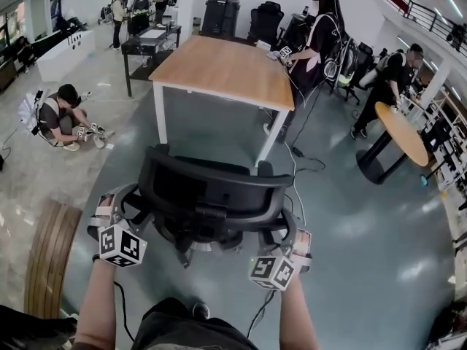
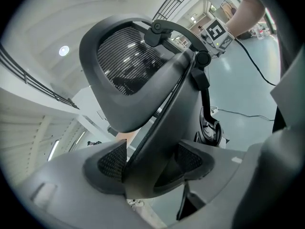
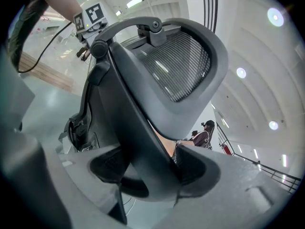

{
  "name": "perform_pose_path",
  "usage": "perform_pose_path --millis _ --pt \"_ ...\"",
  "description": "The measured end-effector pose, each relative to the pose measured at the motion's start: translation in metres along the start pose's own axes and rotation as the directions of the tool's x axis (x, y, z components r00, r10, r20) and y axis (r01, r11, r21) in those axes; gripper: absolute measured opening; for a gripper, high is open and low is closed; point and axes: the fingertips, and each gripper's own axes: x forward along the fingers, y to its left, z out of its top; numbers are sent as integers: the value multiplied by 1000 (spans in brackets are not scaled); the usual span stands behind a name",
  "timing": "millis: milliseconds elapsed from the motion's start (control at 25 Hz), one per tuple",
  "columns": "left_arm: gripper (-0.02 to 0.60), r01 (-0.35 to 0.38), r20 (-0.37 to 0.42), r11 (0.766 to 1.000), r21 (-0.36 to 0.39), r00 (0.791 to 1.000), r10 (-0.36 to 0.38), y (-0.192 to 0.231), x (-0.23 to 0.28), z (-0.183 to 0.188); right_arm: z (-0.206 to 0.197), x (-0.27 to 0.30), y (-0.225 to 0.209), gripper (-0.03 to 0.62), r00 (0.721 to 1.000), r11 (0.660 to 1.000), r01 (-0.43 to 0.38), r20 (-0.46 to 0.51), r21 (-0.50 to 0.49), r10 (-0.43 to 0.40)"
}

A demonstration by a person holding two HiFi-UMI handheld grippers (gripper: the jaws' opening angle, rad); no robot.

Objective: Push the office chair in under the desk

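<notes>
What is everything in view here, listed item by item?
office chair: one, black, centre foreground, backrest towards the camera
desk: one, wooden top, white legs, ahead of the chair
round table: one, wooden top, black base, right
work table: one, black, beyond the desk, left
slatted bench: one, brown wood, lower left
other people: at least six, around the room
left gripper: one, grey, fingers clamped on the chair's back frame
right gripper: one, grey, clamped on the back frame
forearms: two, bottom edge
</notes>
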Motion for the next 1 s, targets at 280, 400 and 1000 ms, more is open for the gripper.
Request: perform_pose_path --millis 280,400,1000 --pt "321 -15 21 1000 2 1000 15 32 42 -8 11 55 -10 290 1000 1000 -6 4 -4 6" --pt "321 -17 33 1000 10 999 17 49 63 -10 17 80 -17 290 1000 1000 2 6 1 -2" --pt "327 -13 106 1000 20 994 10 129 163 -35 49 189 -31 291 998 998 58 -17 20 -58"
